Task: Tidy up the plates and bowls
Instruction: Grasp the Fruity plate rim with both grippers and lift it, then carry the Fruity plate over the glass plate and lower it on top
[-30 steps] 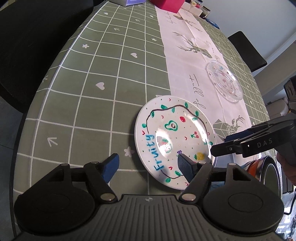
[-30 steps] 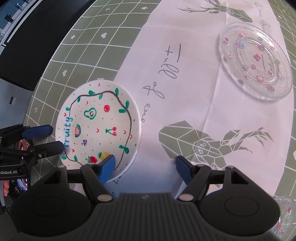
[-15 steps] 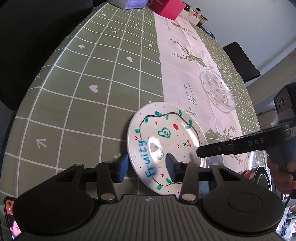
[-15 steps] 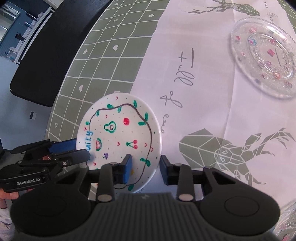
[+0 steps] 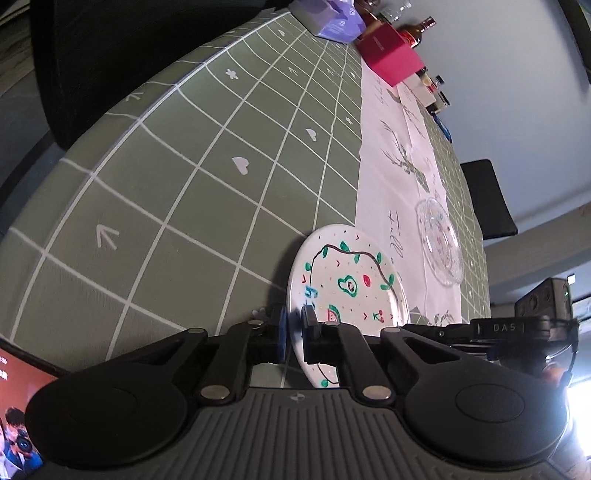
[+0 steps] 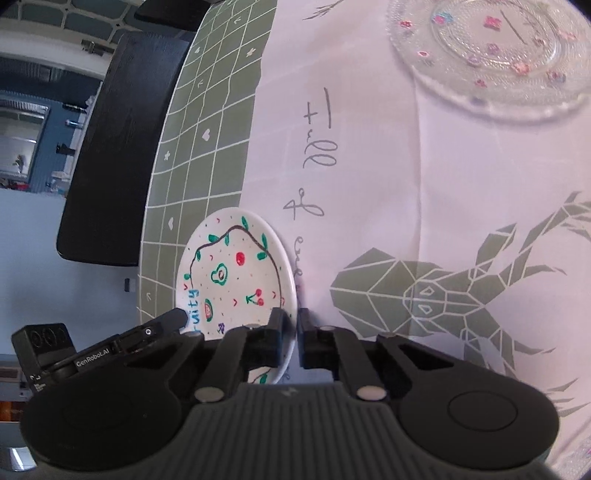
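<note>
A white plate painted with fruit and the word "Fruity" (image 5: 351, 280) (image 6: 236, 273) lies where the green checked cloth meets the white runner. My left gripper (image 5: 294, 325) is shut on its near left rim, one blue pad on each side of the edge. My right gripper (image 6: 293, 328) is shut on the opposite rim, which passes between its pads. In the left wrist view the right gripper's body reaches in from the right; in the right wrist view the left gripper's fingers (image 6: 173, 318) rest on the plate's left edge. A clear glass plate (image 5: 439, 243) (image 6: 491, 55) lies further along the runner.
A red box (image 5: 388, 55), a purple pack (image 5: 336, 22) and several bottles crowd the table's far end. Dark chairs (image 5: 487, 199) (image 6: 122, 147) stand along both sides. A lit screen (image 5: 18, 417) lies at the near left edge. Another glass dish's rim (image 6: 580, 454) shows at lower right.
Both grippers have gone from wide open to shut on opposite rims of the fruit plate. Both have dropped lower and rolled, so the table looks tilted in both views.
</note>
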